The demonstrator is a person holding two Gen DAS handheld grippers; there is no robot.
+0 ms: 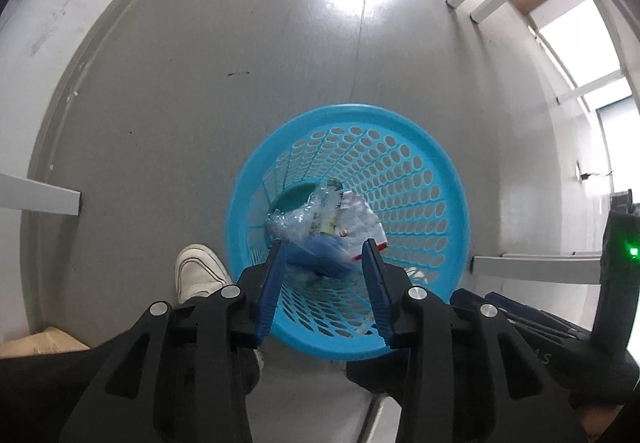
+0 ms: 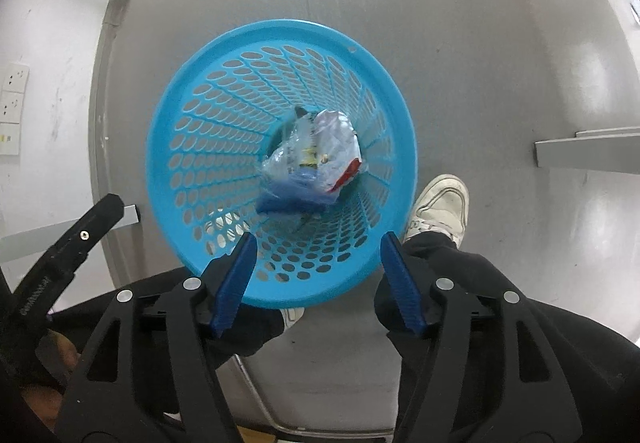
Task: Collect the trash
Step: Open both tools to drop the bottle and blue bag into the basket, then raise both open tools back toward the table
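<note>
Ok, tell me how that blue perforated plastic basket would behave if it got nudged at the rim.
The blue perforated plastic basket is probably light: thin holed walls, only crumpled wrappers inside. It narrows toward its base, so a rim push may well tip it. On the smooth grey floor it might slide instead.

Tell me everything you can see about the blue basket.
The basket is bright blue plastic, round, with a smooth rim and walls pierced by rows of oval holes, narrowing toward the bottom. It stands upright on the grey floor. Crumpled wrappers lie at its bottom. Nothing else visibly touches it.
</note>
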